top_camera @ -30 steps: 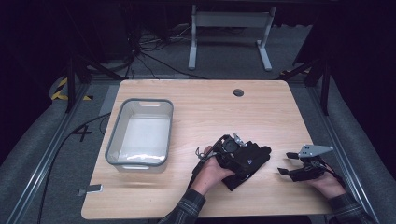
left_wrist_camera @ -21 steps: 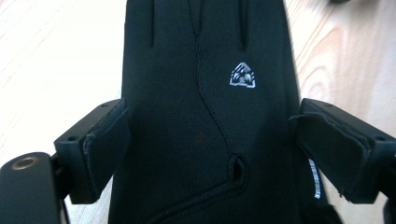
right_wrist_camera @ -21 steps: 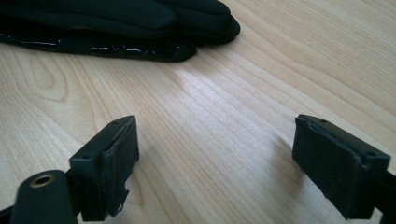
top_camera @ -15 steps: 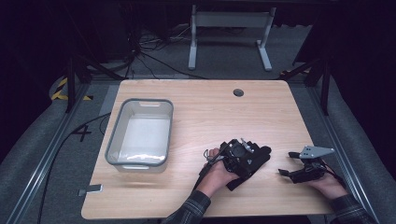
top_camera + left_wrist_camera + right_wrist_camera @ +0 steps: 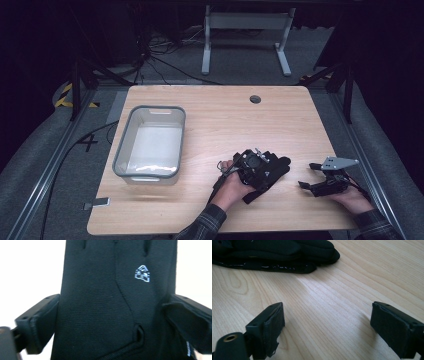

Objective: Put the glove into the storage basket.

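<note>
One glove, one bin, two claws.

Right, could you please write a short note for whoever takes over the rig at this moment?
Left tool: jaws have just been opening, black glove between them, pads seemingly off it.
Right tool: jaws have just been opening, nothing between them, low over the table right of the glove.
Glove lies flat near the front edge; grey bin stands apart to its left, apparently empty.
Done: glove laid down. Left, probably: regrip and bin it.
</note>
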A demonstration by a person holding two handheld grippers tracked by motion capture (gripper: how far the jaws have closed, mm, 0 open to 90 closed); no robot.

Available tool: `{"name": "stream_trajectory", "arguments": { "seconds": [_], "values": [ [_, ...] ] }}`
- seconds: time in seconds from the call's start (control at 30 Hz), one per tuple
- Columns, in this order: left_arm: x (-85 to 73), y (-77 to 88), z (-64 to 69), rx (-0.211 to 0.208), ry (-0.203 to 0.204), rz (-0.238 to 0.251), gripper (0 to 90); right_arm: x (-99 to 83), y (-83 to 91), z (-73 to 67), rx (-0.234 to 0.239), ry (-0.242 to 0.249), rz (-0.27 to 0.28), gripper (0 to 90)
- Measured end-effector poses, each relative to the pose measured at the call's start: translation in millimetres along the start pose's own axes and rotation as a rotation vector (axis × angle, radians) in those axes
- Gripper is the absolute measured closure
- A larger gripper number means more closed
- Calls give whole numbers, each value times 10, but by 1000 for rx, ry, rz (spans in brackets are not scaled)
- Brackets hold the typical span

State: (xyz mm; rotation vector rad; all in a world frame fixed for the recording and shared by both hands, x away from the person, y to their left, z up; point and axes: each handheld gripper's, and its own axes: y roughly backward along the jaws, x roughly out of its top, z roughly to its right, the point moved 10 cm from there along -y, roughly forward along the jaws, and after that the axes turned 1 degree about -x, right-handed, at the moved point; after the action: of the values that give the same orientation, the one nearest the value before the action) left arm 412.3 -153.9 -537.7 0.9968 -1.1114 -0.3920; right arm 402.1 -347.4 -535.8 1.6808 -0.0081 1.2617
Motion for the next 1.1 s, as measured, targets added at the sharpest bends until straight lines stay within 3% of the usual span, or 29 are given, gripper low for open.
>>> {"name": "stream_trajectory", "arguments": {
  "seconds": [0.2, 0.37, 0.5, 0.77, 0.87, 1.1],
  "values": [
    [15, 38, 42, -24, -20, 6, 200, 0, 0, 0, 1, 1, 0, 126],
    [18, 79, 111, -73, -42, 6, 469, -1, 0, 0, 1, 1, 0, 126],
    [15, 91, 121, -109, -32, 13, 588, -1, 0, 0, 1, 1, -1, 125],
    [68, 141, 103, -132, -2, 26, 662, -2, -3, 1, 7, 7, -3, 113],
    [105, 224, 123, -139, 21, 53, 674, -3, -1, 0, 7, 6, -3, 113],
    [185, 343, 108, -149, 12, 64, 675, -3, -1, 0, 7, 6, -3, 113]
  ]
}}
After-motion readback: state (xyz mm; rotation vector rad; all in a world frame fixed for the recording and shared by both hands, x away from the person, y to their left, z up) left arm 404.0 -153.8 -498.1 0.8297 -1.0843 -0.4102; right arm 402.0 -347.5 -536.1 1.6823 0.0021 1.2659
